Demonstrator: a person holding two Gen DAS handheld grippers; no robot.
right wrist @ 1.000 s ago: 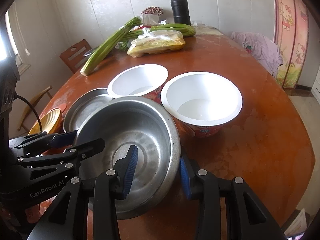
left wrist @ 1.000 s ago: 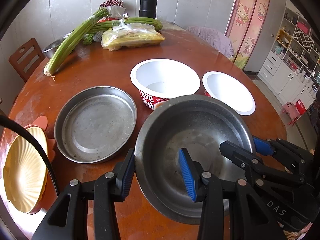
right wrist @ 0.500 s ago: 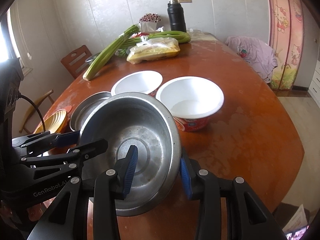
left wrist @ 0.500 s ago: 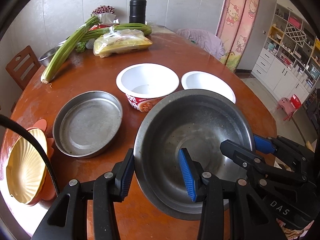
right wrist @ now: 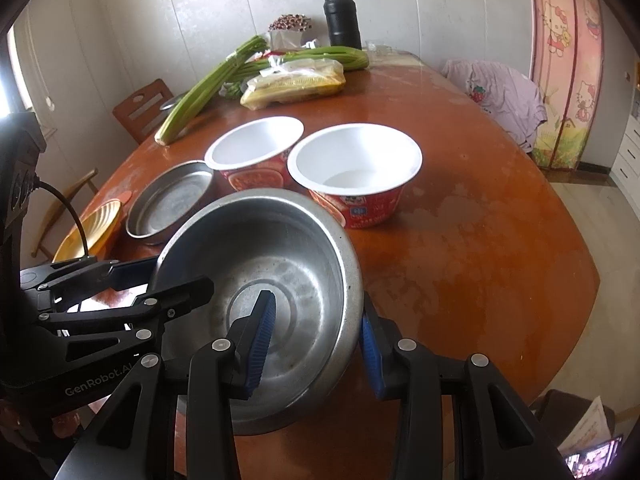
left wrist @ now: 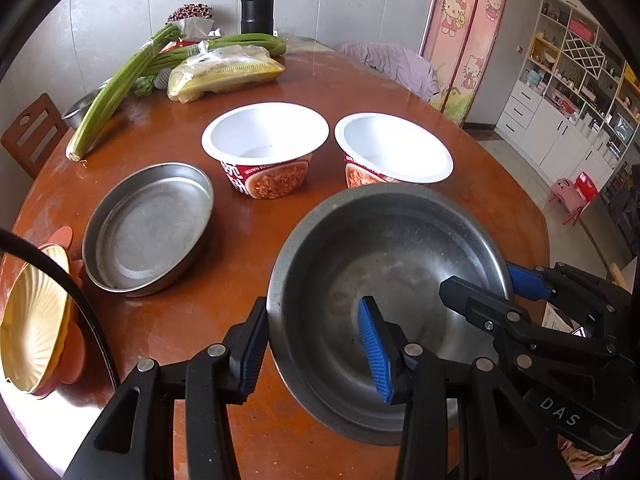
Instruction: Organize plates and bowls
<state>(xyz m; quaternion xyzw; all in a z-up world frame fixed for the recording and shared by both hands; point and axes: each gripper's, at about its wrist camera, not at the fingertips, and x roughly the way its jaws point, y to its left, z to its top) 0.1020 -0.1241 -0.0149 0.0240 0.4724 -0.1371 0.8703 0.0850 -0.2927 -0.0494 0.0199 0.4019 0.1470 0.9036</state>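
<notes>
Ribbed yellow plate (left wrist: pixel 32 320) at far left, then flat round steel pan (left wrist: pixel 148 226). Dull steel bowl (left wrist: pixel 384 304) (scuffed inside) gripped by rim above the glossy counter (left wrist: pixel 240 272): left gripper (left wrist: pixel 316 344), right gripper (right wrist: pixel 316 338), fingers narrow. Carried nearer than before; paper bowls (left wrist: pixel 266 142) farther.

left wrist: aimed steeply down from close over the steel bowl (left wrist: pixel 384 280) | right wrist: aimed down across the table (right wrist: pixel 480 240) (equally close) | shared: bowl, both paper bowls, far wall
</notes>
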